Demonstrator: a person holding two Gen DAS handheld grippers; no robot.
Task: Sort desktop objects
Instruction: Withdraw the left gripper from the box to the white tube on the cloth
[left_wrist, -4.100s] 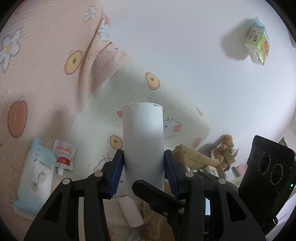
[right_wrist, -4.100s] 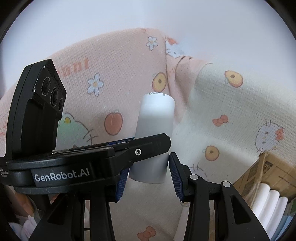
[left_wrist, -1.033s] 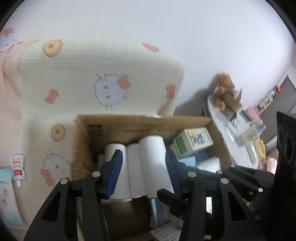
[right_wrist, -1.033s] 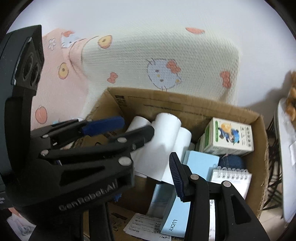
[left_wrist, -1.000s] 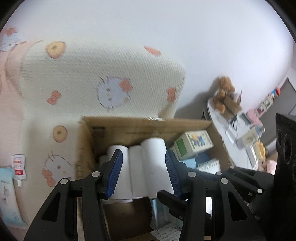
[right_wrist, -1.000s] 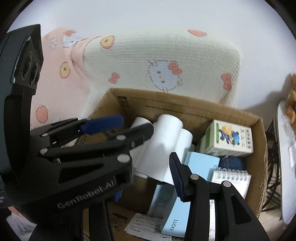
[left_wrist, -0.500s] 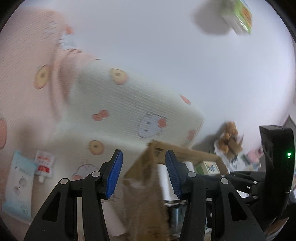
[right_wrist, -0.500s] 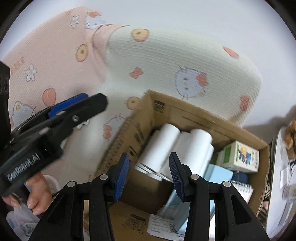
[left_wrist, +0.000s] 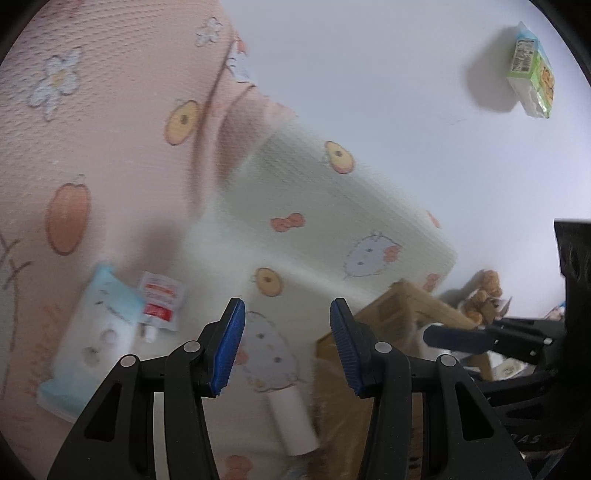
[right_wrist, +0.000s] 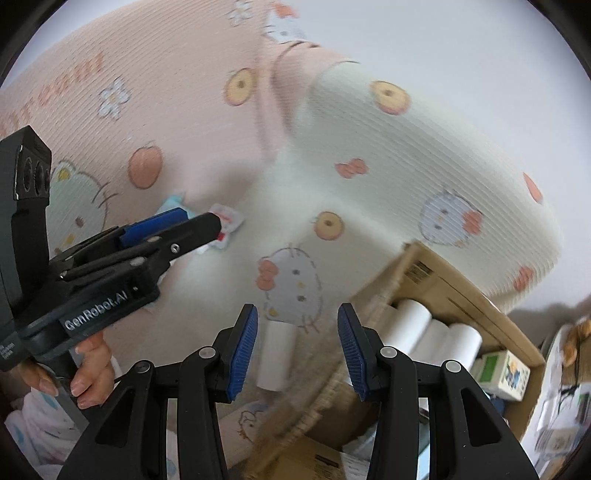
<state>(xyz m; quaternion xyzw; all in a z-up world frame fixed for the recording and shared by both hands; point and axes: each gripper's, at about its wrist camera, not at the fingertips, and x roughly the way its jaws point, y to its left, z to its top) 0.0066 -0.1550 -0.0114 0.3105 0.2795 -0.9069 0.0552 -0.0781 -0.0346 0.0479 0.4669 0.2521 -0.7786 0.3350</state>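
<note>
Fingers of both the left gripper and the right gripper stand spread and empty above the cartoon-print mat, where one white roll lies just beside the cardboard box that holds three more rolls.

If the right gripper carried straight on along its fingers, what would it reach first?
Probably the white paper roll lying on the cartoon-print mat, seen in the gap of the open right gripper. Depth is unclear; the cardboard box sits off to the right.
</note>
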